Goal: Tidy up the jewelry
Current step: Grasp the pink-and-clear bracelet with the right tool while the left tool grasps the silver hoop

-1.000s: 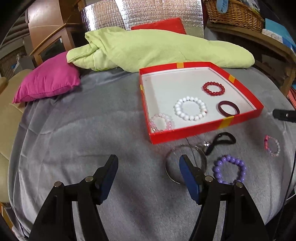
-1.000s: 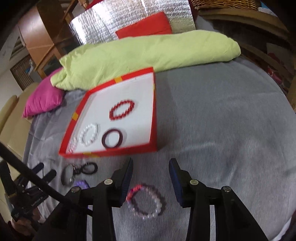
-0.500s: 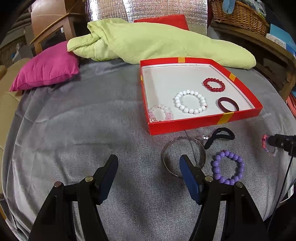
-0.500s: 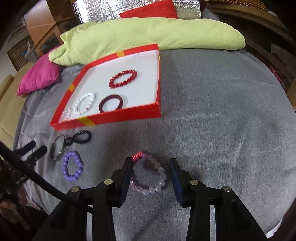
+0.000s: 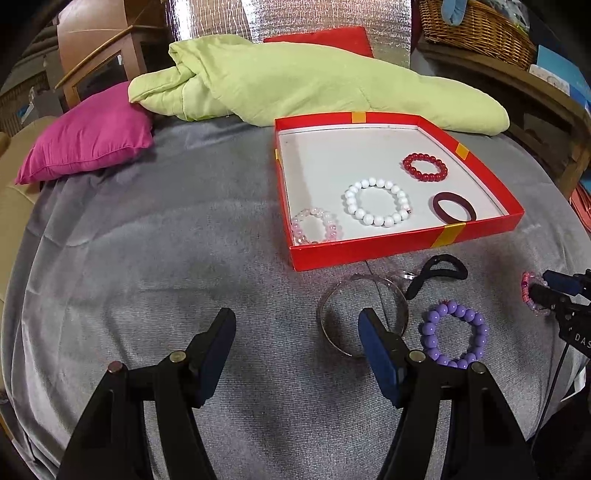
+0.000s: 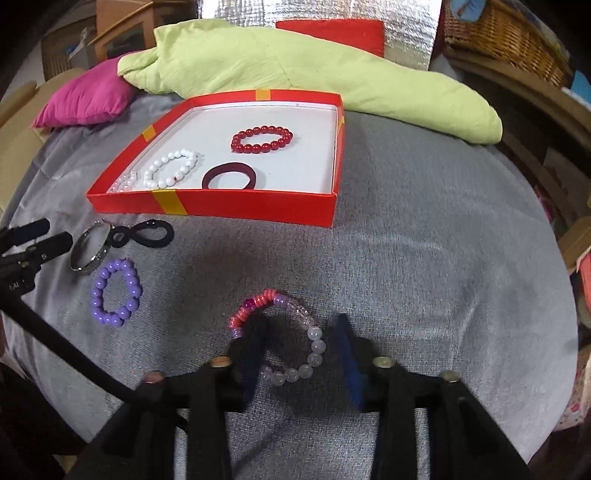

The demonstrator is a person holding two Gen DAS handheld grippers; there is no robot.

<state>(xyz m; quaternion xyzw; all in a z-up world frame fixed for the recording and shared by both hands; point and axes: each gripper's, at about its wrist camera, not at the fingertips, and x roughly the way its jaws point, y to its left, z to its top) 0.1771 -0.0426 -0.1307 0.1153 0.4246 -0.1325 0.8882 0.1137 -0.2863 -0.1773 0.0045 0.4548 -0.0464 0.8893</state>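
Note:
A red box (image 5: 369, 254) on the grey cloth holds a red bead bracelet (image 5: 424, 167), a white bead bracelet (image 5: 376, 201), a pale pink one (image 5: 314, 225) and a dark red band (image 5: 454, 206). On the cloth in front lie a silver bangle (image 5: 332, 306), a black hair tie (image 5: 439, 271) and a purple bead bracelet (image 5: 454, 334). My left gripper (image 5: 295, 317) hovers open with nothing between its fingers, left of the bangle. My right gripper (image 6: 299, 321) is closing over a pink-and-clear bracelet (image 6: 314, 343). One finger is inside the ring, the other outside; the pads are not pressing.
A light green quilt (image 5: 314, 81) and a magenta cushion (image 5: 88, 136) lie behind the box. A wicker basket (image 5: 476, 29) sits on a shelf at the back right. Bare grey cloth (image 6: 443, 240) spreads right of the box.
My right gripper came down toward the pink-and-clear bracelet and rolled level, and its jaws narrowed around one side of it. The left gripper has stayed put, still open.

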